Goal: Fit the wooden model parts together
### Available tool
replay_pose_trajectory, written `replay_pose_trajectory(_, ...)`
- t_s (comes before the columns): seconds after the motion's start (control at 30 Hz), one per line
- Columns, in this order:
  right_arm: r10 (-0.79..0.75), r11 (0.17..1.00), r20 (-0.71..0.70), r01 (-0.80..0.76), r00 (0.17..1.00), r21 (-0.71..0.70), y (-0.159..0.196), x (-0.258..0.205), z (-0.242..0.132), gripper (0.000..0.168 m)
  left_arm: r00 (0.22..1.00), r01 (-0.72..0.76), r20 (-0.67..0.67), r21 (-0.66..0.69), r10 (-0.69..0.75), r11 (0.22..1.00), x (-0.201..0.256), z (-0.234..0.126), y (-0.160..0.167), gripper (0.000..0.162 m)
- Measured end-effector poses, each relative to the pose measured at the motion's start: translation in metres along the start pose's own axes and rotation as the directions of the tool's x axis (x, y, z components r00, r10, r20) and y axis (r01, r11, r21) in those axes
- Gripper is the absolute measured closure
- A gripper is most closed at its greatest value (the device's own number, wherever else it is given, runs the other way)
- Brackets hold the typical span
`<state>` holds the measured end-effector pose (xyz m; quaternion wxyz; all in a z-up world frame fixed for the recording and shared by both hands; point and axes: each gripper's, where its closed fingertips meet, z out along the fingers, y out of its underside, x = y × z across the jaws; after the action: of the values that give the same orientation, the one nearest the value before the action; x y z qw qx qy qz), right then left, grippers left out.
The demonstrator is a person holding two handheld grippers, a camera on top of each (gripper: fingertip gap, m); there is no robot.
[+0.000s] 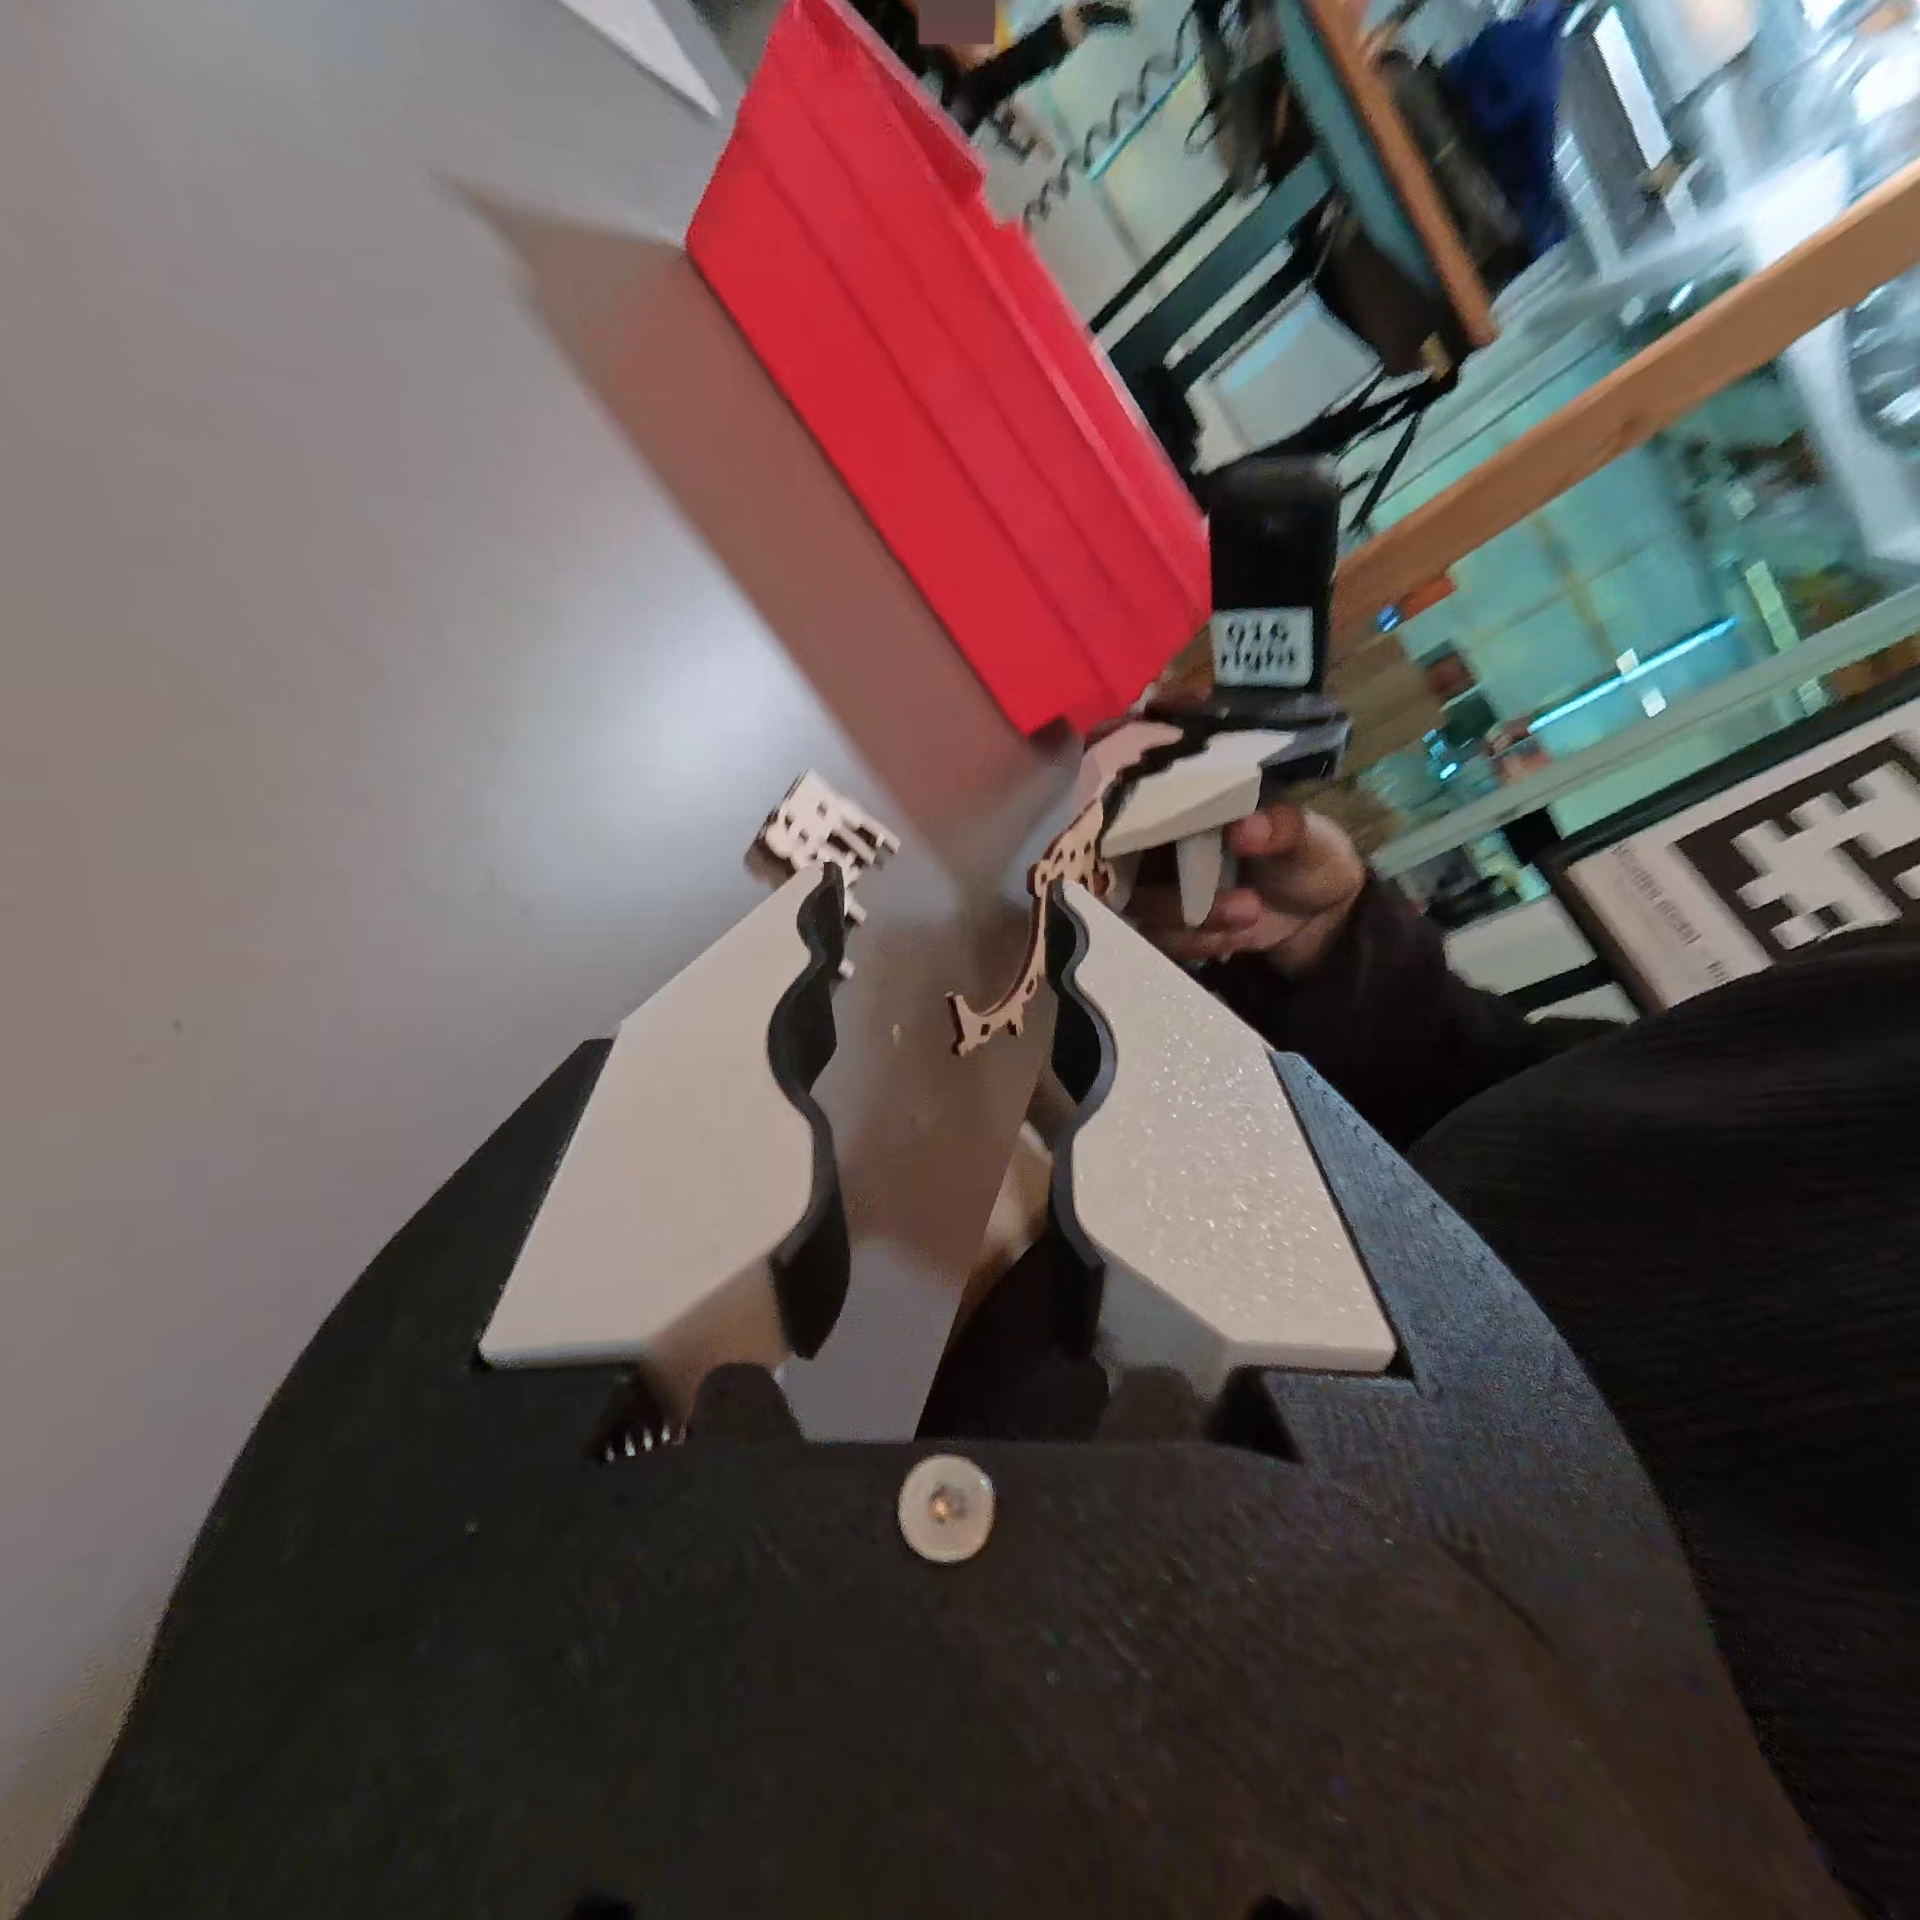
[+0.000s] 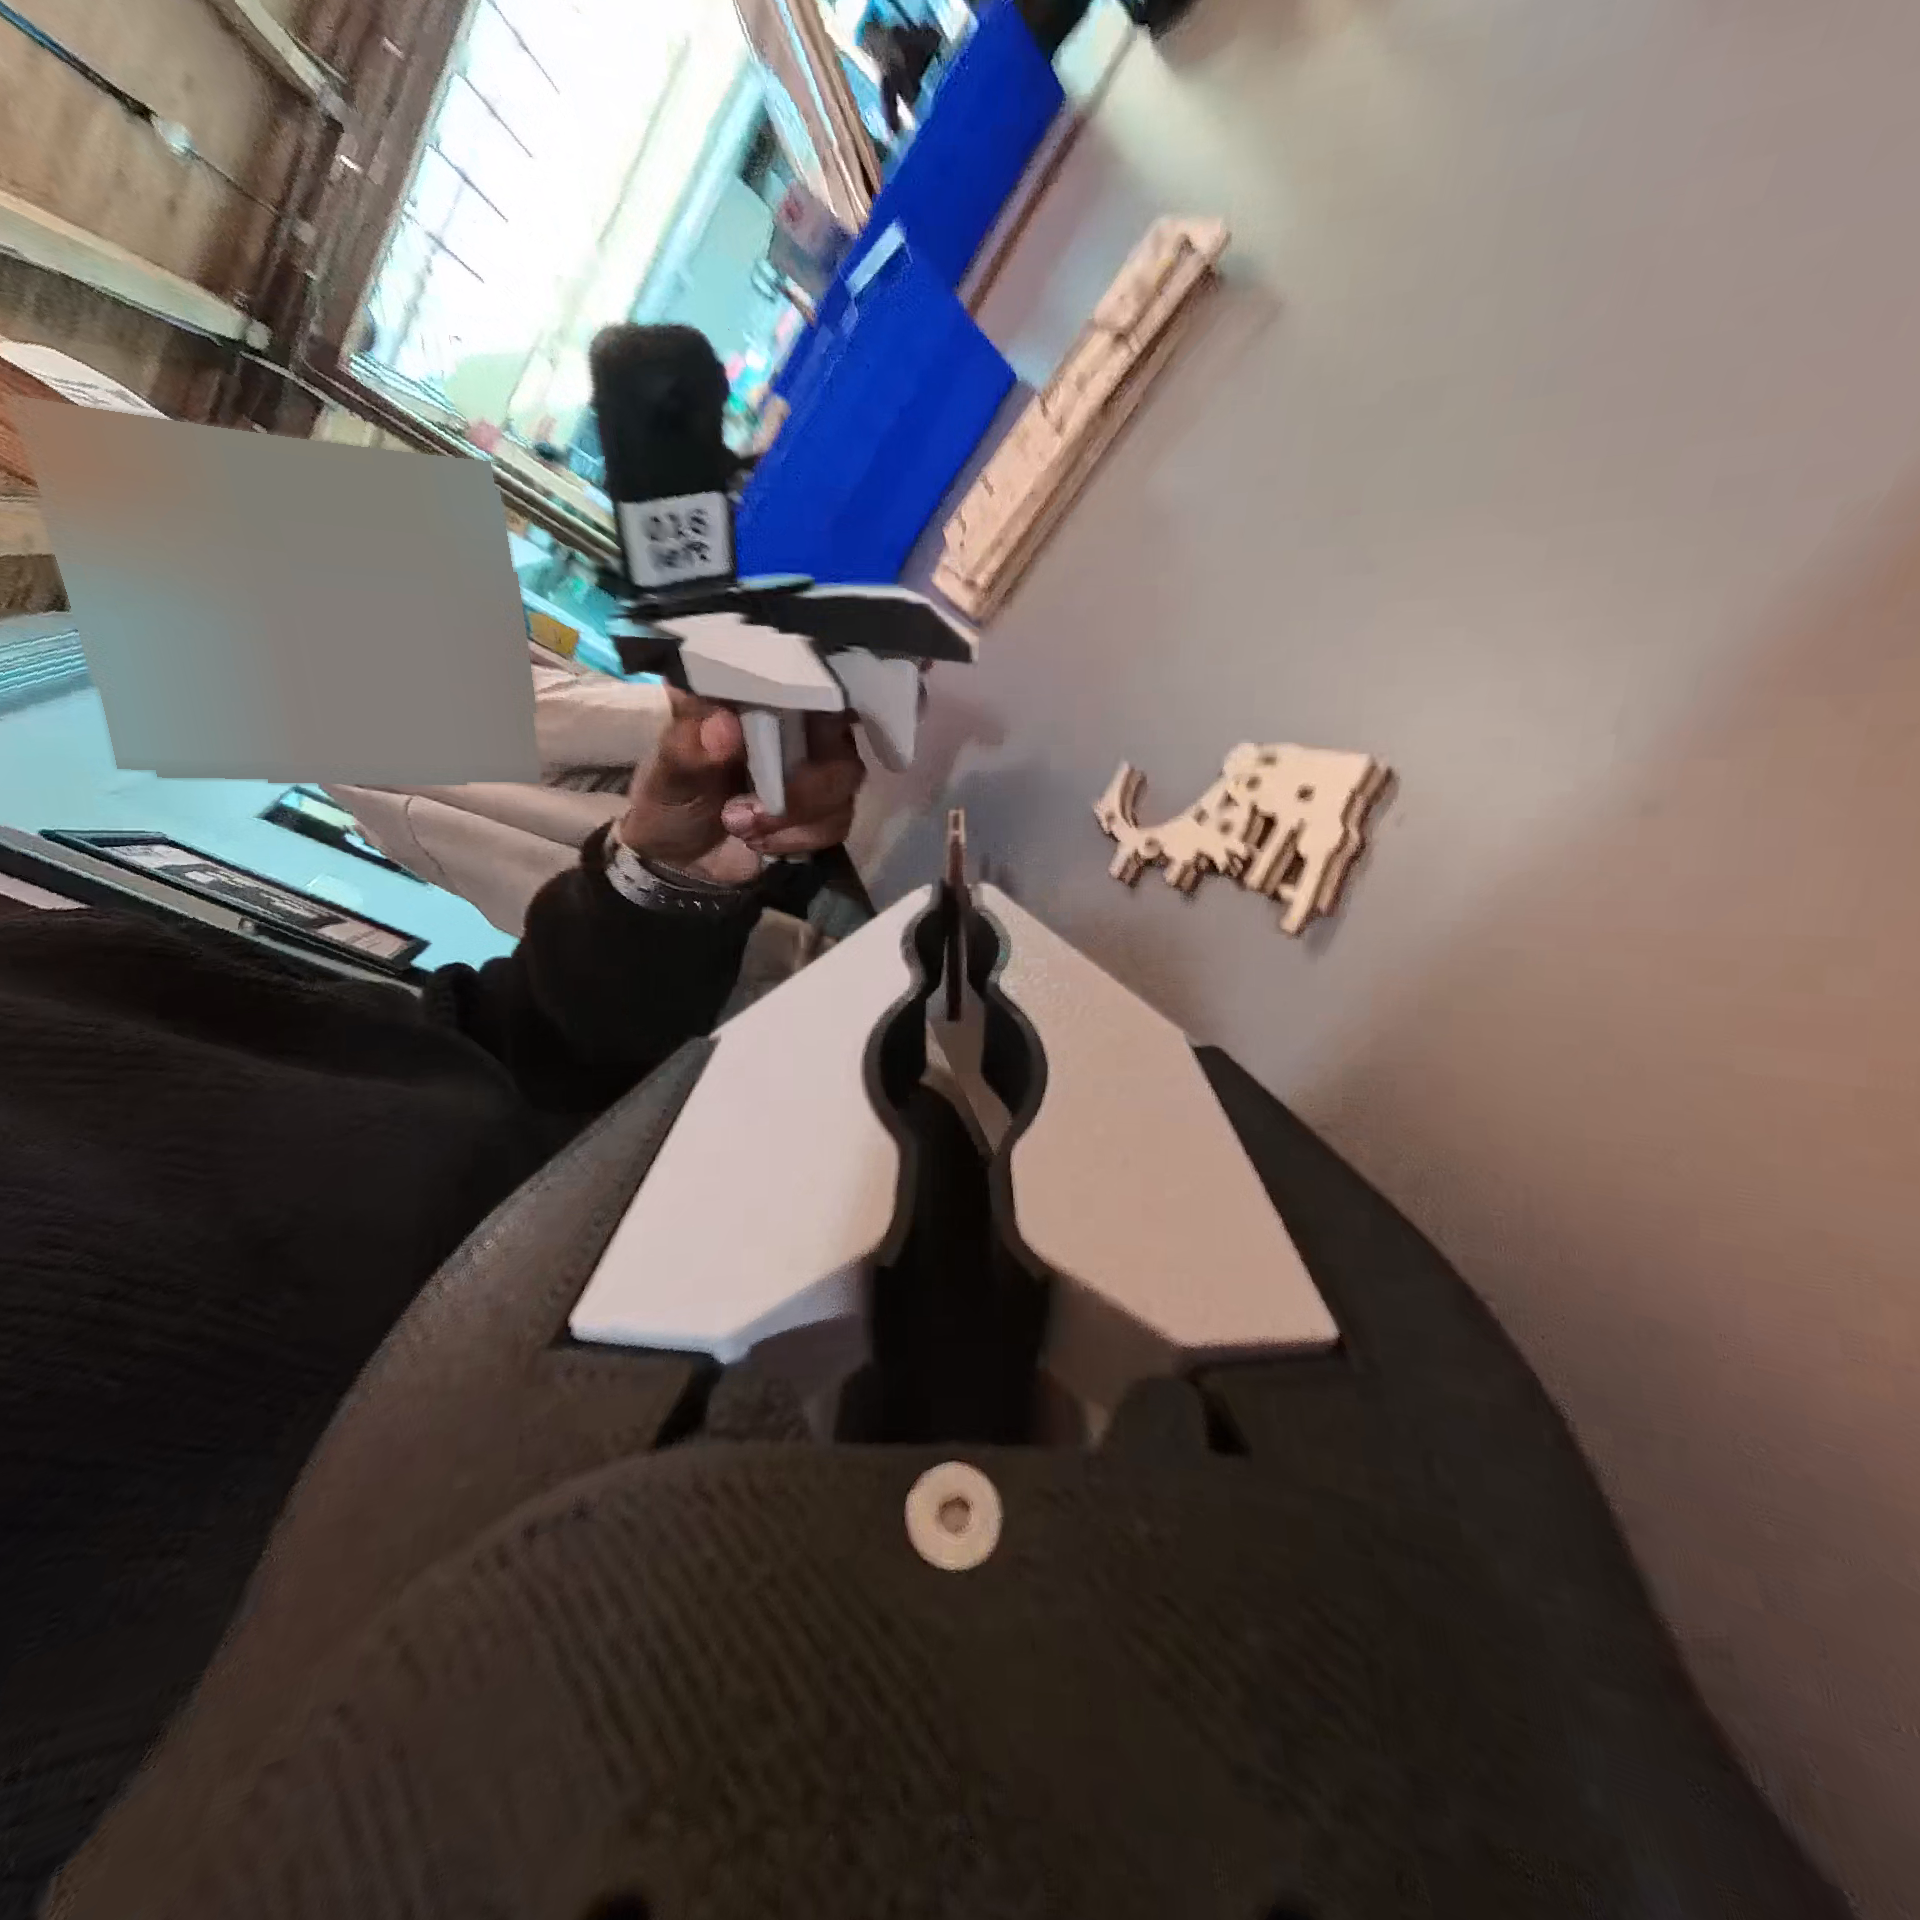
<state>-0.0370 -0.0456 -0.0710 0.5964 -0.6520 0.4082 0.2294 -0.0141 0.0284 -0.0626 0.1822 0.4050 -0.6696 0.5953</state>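
The right gripper (image 2: 954,914) was clamped on a thin, curved, laser-cut plywood strip (image 2: 954,935), seen edge-on in its own view, its long axis running along the fingers and its tip poking out ahead of them. From the left wrist view the same strip (image 1: 1023,982) swept in an arc from the far gripper (image 1: 1117,831) down toward the near one, notched end pointing back. The left gripper (image 1: 951,914) stood with a moderate gap, gripping nothing. Ahead and to its left lay a flat, slotted, pale wooden model body (image 1: 821,831) on the grey table (image 1: 312,623), beside a red plastic bin (image 1: 935,416). Each gripper's black handle carried a white label (image 2: 673,540); its writing was blurred.
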Motion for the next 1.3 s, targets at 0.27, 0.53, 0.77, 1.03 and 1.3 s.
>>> replay_pose_trajectory(0.27,-0.061,0.985,-0.207,0.025,0.977,-0.173,0.033,0.030,0.005,0.159,0.998,0.027,-0.057,-0.109,-0.033,0.994,0.003,0.003,0.038,0.130)
replay_pose_trajectory(0.53,-0.364,0.913,-0.312,0.271,0.878,-0.305,0.037,0.035,-0.004,0.123,0.999,0.023,-0.042,-0.058,-0.025,0.998,-0.006,-0.001,0.026,0.132)
replay_pose_trajectory(0.77,-0.567,0.821,-0.344,0.482,0.748,-0.304,0.015,0.030,-0.001,0.120,0.999,0.028,-0.032,-0.037,-0.029,0.999,-0.011,-0.002,0.020,0.132)
replay_pose_trajectory(1.03,-0.519,0.848,-0.491,0.493,0.699,-0.194,-0.023,0.050,0.003,0.132,0.998,-0.030,0.056,-0.100,0.036,0.994,-0.019,0.005,0.032,0.132)
replay_pose_trajectory(1.3,-0.503,0.864,-0.487,0.439,0.714,-0.247,-0.008,0.058,0.002,0.132,0.994,-0.071,0.072,-0.158,0.083,0.985,-0.014,0.015,0.046,0.127)
